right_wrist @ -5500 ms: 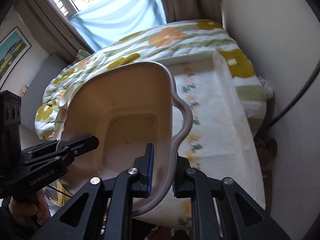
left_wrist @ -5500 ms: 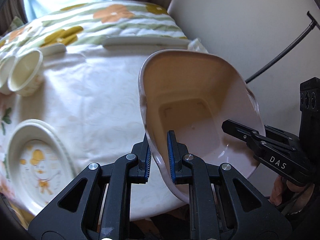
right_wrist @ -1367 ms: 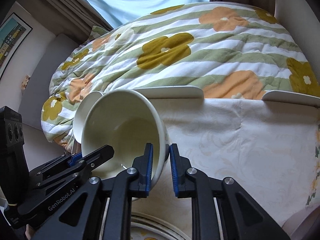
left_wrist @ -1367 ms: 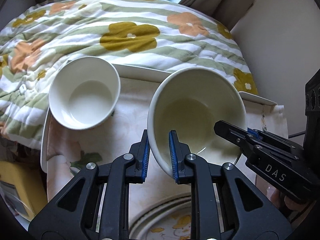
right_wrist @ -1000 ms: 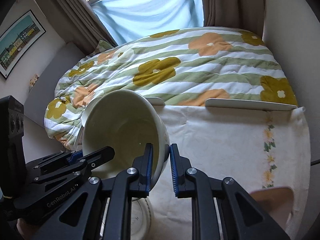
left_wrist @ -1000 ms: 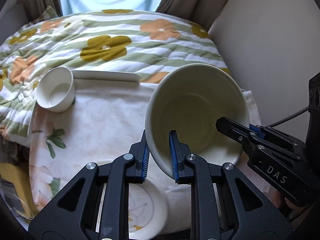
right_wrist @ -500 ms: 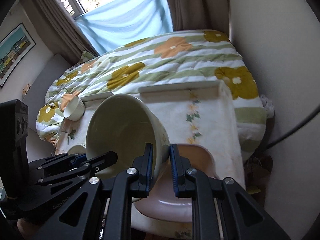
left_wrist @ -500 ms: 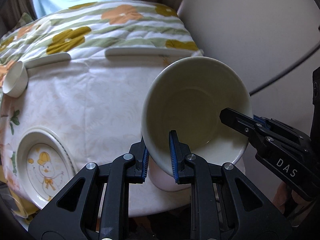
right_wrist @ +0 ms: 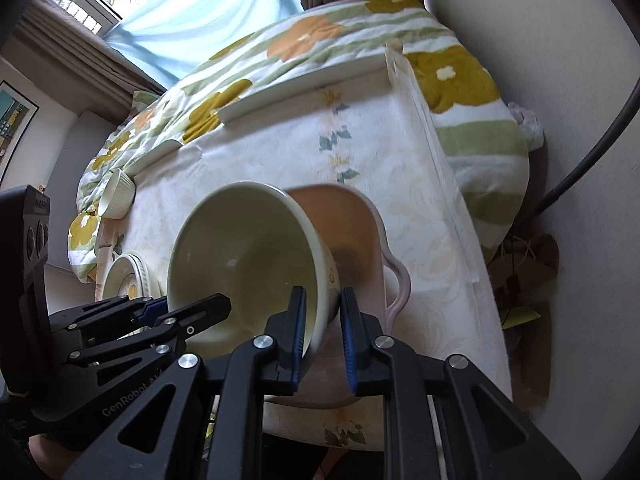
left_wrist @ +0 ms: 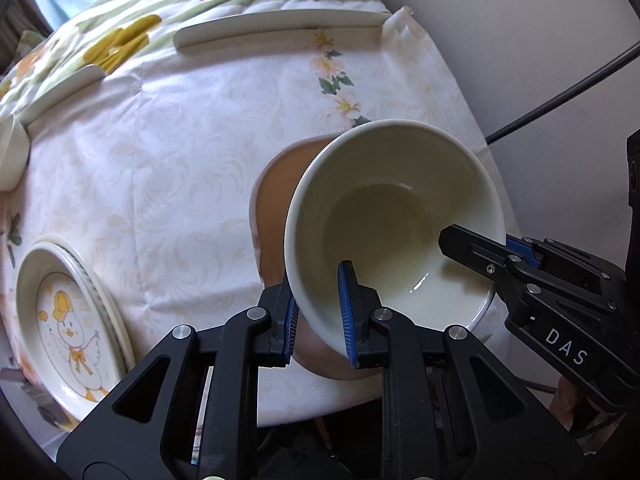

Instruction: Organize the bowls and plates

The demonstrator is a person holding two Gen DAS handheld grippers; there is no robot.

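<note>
Both grippers carry one cream bowl [left_wrist: 384, 216] by opposite sides of its rim. My left gripper [left_wrist: 318, 316] is shut on the near-left wall. My right gripper [right_wrist: 322, 334] is shut on the right wall of the cream bowl [right_wrist: 244, 252]. The bowl hangs tilted just above a pink square dish with handles [right_wrist: 360, 232], which rests on the tablecloth near the table's right front corner. In the left wrist view the pink dish [left_wrist: 272, 196] shows behind the bowl. Whether the bowl touches the dish is hidden.
A duck-print plate stack [left_wrist: 68, 320] lies at the front left of the table. A small white ramekin [right_wrist: 118, 194] stands at the far left edge. White table rims [left_wrist: 280, 26] line the back, with a flowered quilt [right_wrist: 320, 36] beyond. A wall and a black cable [left_wrist: 560, 96] are on the right.
Both grippers have carried the cream bowl rightwards across the table and down. The pink dish came into view beneath it, and the ramekin slid off to the far left.
</note>
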